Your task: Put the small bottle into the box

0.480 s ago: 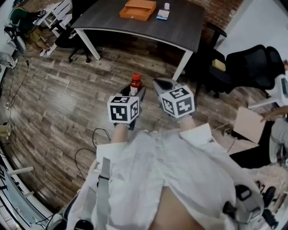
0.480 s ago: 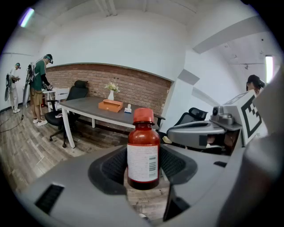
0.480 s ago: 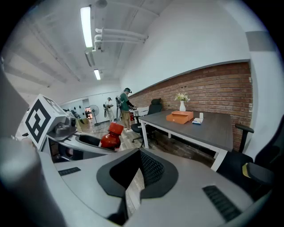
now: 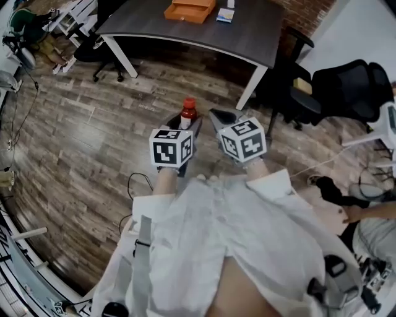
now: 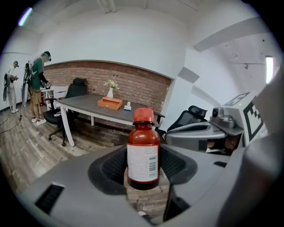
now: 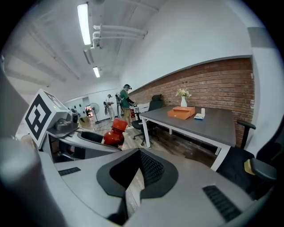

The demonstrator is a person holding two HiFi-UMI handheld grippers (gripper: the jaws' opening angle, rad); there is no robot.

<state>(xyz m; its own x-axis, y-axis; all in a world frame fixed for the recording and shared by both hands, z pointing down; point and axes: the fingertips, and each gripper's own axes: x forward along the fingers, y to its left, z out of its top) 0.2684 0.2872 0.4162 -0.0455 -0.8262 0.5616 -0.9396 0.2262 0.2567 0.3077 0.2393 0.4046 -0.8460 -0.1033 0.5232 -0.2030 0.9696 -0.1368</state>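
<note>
The left gripper pinches the small bottle upright above the floor, well short of the table. The right gripper is pressed together and holds nothing. The bottle is best carried level to the box at the table's far edge and lowered inside before release.

Left gripper: held forward of the torso, tilted downward, fingers clamped on the upright small bottle. Right gripper: just to the right, same downward tilt, fingers together, nothing between them. Both forearms extend forward, side by side.
</note>
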